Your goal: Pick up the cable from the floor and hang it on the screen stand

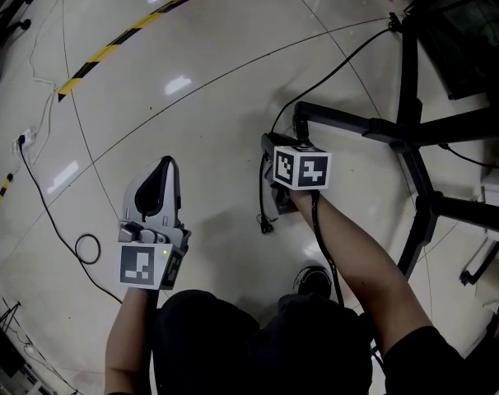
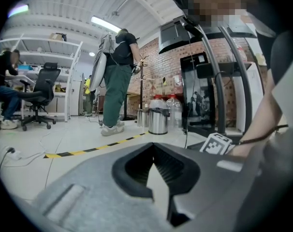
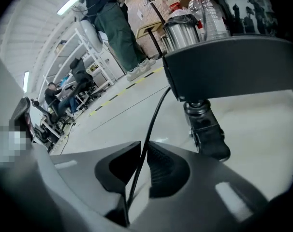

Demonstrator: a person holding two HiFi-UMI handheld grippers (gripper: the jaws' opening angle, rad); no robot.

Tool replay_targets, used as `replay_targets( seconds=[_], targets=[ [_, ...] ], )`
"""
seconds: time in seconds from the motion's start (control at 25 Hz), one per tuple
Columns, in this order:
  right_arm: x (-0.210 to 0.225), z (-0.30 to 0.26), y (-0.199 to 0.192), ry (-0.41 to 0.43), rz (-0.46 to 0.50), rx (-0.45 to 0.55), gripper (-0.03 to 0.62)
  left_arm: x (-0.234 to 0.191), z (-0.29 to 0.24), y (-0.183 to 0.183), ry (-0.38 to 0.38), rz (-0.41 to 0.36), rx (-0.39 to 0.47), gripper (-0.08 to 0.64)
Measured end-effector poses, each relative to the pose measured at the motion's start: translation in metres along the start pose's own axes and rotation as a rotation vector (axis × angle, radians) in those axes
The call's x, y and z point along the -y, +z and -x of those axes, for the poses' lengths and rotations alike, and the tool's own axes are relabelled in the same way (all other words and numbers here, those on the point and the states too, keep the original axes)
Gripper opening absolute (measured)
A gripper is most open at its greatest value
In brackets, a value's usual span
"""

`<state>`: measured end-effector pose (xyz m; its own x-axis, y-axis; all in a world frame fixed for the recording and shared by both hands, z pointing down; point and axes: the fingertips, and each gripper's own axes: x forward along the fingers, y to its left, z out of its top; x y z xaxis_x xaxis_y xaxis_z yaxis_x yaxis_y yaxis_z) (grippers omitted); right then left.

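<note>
A thin black cable (image 1: 340, 64) runs over the pale floor from the screen stand's (image 1: 414, 138) far side to my right gripper (image 1: 276, 151), and its plug end (image 1: 266, 225) hangs below the gripper. In the right gripper view the cable (image 3: 156, 115) passes between the tips of my right gripper (image 3: 143, 146), which is shut on it, just in front of the stand's black leg (image 3: 233, 66) and caster (image 3: 207, 129). My left gripper (image 1: 163, 164) is held off to the left, apart from the cable. Its tips meet in the left gripper view (image 2: 153, 144) with nothing between them.
Yellow-black tape (image 1: 134, 31) crosses the floor at the back. A second thin cable (image 1: 48, 212) with a coil (image 1: 87, 248) lies at the left. A steel bin (image 2: 158, 121) stands ahead, and a person in green trousers (image 2: 115, 76) beyond it. The dark screen (image 1: 472, 31) sits at upper right.
</note>
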<state>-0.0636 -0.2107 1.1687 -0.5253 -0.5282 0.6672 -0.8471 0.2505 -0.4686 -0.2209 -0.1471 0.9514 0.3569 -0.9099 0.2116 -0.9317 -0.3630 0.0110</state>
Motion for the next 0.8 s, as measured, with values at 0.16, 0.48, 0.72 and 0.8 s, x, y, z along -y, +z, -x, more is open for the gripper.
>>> replay_targets(
  seconds=[0.16,0.48,0.72,0.8],
  targets=[
    [-0.007,0.007,0.005,0.035,-0.004,0.016,0.027,-0.002,0.001,0.002,0.009,0.009,0.009,0.005],
    [-0.031,0.027,0.016,0.106,0.066,0.038,0.023,0.002,0.000,0.010,-0.003,0.004,0.041,0.005],
    [-0.059,0.049,0.032,0.182,0.181,0.029,0.021,-0.002,0.001,0.028,0.000,0.000,0.070,0.005],
    [-0.074,0.063,0.042,0.211,0.230,0.026,0.020,-0.005,0.003,0.041,0.009,-0.025,0.085,0.005]
  ],
)
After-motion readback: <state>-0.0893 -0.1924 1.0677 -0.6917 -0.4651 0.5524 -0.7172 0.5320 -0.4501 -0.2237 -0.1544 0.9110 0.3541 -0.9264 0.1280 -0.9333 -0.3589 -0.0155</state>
